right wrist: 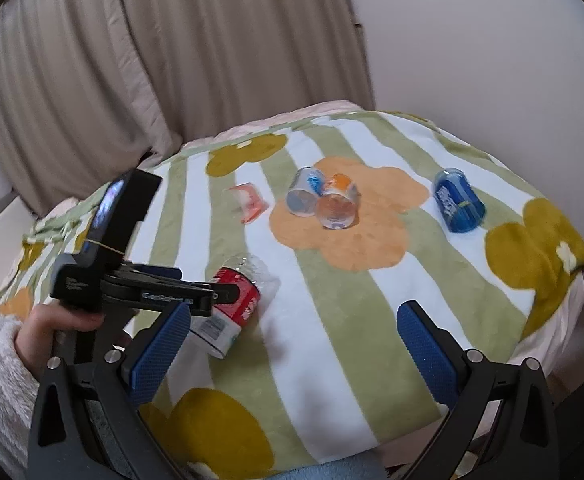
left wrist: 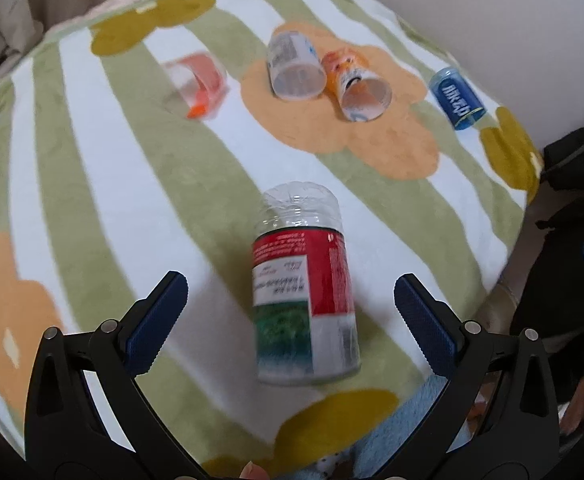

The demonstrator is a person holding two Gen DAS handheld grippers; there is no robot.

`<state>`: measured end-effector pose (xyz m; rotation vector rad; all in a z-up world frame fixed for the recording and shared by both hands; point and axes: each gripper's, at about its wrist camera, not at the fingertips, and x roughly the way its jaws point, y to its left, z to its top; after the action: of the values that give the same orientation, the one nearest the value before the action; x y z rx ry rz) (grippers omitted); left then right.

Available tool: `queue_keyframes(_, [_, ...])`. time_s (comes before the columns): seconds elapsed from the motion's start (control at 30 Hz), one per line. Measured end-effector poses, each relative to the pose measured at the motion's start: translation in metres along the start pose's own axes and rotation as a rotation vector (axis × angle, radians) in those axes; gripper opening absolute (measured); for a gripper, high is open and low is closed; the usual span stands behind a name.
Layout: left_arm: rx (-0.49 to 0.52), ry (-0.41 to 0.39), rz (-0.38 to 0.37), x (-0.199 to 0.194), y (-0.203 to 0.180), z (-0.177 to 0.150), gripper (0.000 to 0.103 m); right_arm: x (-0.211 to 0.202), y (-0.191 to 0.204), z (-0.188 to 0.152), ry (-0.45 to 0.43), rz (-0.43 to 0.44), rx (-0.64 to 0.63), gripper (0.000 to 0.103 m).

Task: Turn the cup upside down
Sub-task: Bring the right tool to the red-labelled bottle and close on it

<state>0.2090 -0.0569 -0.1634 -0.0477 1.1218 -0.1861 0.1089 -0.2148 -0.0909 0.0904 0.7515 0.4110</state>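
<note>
Five cups on the bed (left wrist: 103,184). Red cup (left wrist: 304,300) lies on its side between the released left claw (left wrist: 292,312), untouched. Right claw (right wrist: 292,344) also released, empty, hovering beside it.

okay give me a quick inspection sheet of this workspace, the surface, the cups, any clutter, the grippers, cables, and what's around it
Surface: flower-and-stripe blanket, soft and uneven.
Job's things: red-label cup lying on its side, between the open fingers of the left gripper. White cup and orange cup lying touching; pink cup and blue cup lying apart.
Clutter: nothing seen.
Grippers: left gripper open around the red-label cup, not touching; right gripper open, empty.
Cables: nothing seen.
Surroundings: beige curtain, white wall.
</note>
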Motion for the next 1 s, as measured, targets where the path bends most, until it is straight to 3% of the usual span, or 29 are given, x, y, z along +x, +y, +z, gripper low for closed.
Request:
queue_keyframes(0.17, [0.046, -0.118, -0.013, -0.057, 0.014, -0.027, 0.103, 0.018, 0.019, 0.040, 0.131, 0.102, -0.065, 0.103])
queue_keyframes(0.3, [0.077, -0.203, 0.019, -0.076, 0.026, -0.054, 0.103, 0.064, 0.025, 0.058, 0.296, 0.211, 0.019, 0.103])
queue_keyframes(0.5, [0.058, -0.255, -0.044, -0.076, 0.045, -0.076, 0.103, 0.160, 0.033, 0.052, 0.583, 0.169, 0.156, 0.103])
queue_keyframes(0.63, [0.038, -0.267, -0.046, -0.074, 0.054, -0.084, 0.103, 0.198, 0.026, 0.035, 0.683, 0.141, 0.272, 0.102])
queue_keyframes(0.87, [-0.003, -0.270, -0.071, -0.070, 0.066, -0.085, 0.103, 0.232, 0.022, 0.013, 0.773, 0.136, 0.371, 0.078])
queue_keyframes(0.93, [-0.009, -0.274, -0.079, -0.070, 0.068, -0.086, 0.103, 0.235, 0.024, 0.011, 0.783, 0.133, 0.355, 0.064])
queue_keyframes(1.0, [-0.017, -0.270, -0.086, -0.068, 0.070, -0.085, 0.102, 0.234, 0.026, 0.014, 0.788, 0.145, 0.329, 0.060])
